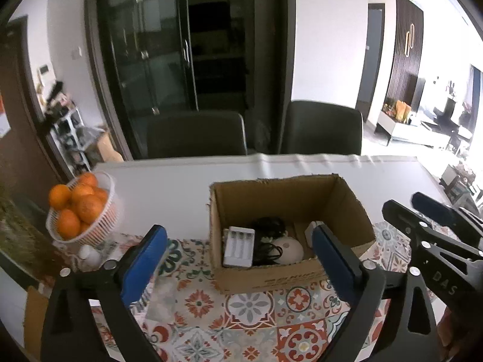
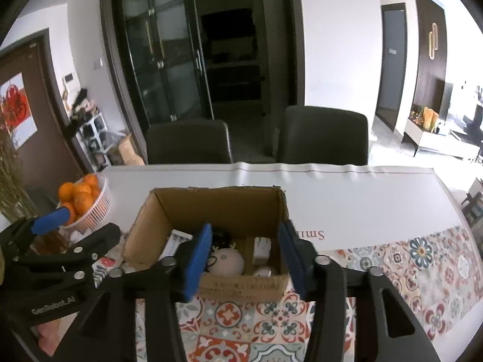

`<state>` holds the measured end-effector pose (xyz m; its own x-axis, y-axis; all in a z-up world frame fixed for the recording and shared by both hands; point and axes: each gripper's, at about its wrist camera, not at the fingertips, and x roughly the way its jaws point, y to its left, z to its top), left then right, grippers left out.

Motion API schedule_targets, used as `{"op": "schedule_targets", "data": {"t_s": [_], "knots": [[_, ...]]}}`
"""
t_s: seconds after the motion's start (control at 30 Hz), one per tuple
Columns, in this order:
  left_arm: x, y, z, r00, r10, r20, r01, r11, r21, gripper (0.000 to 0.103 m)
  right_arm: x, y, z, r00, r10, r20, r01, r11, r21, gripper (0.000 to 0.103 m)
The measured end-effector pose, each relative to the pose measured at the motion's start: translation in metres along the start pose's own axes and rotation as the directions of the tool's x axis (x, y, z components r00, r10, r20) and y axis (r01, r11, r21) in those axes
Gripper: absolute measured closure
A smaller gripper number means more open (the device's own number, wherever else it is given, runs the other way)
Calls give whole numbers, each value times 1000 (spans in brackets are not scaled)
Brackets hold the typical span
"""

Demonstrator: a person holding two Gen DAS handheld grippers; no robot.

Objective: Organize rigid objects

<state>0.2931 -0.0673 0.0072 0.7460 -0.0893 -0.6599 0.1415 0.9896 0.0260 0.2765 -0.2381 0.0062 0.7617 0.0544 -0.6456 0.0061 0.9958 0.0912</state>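
The box (image 1: 289,229) sits straight ahead and below both my hand-held grippers, on the tabletop (image 1: 181,178), charger (image 1: 238,246), cables and round puck inside. My left hand-held gripper (image 1: 238,259) is released wide, my right hand-held gripper (image 2: 244,259) part open, both empty, right nearer. Oranges (image 1: 78,205) lie far left, clear
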Motion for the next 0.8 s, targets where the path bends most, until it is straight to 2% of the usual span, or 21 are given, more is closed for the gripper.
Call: {"op": "schedule_targets", "data": {"t_s": [0.17, 0.37, 0.8], "knots": [[-39, -3, -12, 992, 73, 99, -75, 997, 18, 0, -36, 0, -12, 998, -33, 61, 32, 999, 12, 33], [-77, -7, -28, 977, 125, 172, -127, 992, -1, 0, -76, 1, -28, 990, -79, 117, 78, 997, 13, 25], [-137, -19, -66, 975, 84, 204, -75, 996, -51, 0, -145, -4, -60, 972, -116, 203, 118, 993, 4, 21]]}}
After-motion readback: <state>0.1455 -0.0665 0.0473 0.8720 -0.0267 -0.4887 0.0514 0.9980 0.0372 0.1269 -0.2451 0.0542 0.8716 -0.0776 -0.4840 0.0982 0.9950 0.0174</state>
